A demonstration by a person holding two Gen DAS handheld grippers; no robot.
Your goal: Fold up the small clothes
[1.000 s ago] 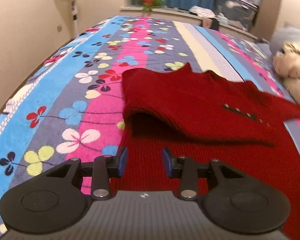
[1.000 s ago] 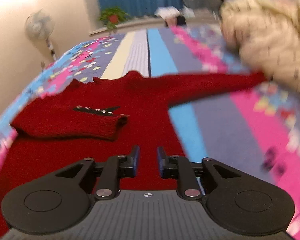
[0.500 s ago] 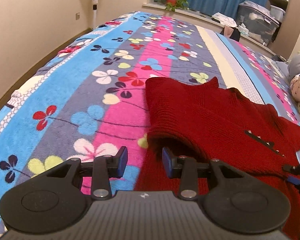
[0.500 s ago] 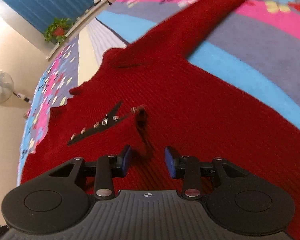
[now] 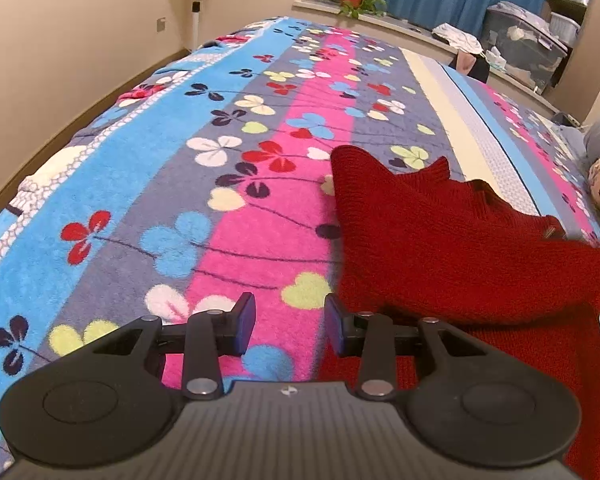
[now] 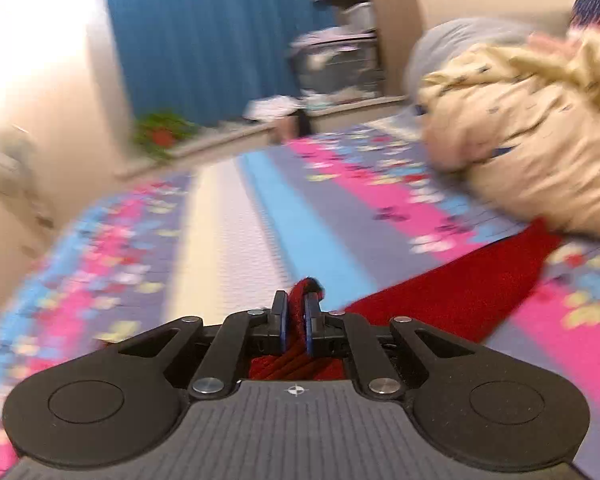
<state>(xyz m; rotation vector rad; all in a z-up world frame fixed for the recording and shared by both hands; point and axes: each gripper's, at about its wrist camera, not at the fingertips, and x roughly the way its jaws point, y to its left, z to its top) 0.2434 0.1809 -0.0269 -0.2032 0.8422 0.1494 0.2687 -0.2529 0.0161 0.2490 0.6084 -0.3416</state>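
A: Left wrist view first?
B: The left gripper (image 5: 290,322) has its jaws spread, nothing between them, over the flowered bedspread (image 5: 148,184). The red sweater (image 5: 452,240) lies at three o'clock, its left edge just beside the right jaw; open bedspread runs from nine to twelve. The frame cuts the sweater off at right.
A: And the right wrist view?
B: Blurred. The right gripper (image 6: 295,326) has its jaws closing, pinching a fold of sweater; a sleeve (image 6: 460,296) stretches toward two o'clock, reaching a cream bundle (image 6: 532,136) I can't identify.

Both grippers (image 5: 290,328) (image 6: 295,322) – black linkage arms w/ silver screws, blue pads (image 5: 247,322), ribbed grey body.
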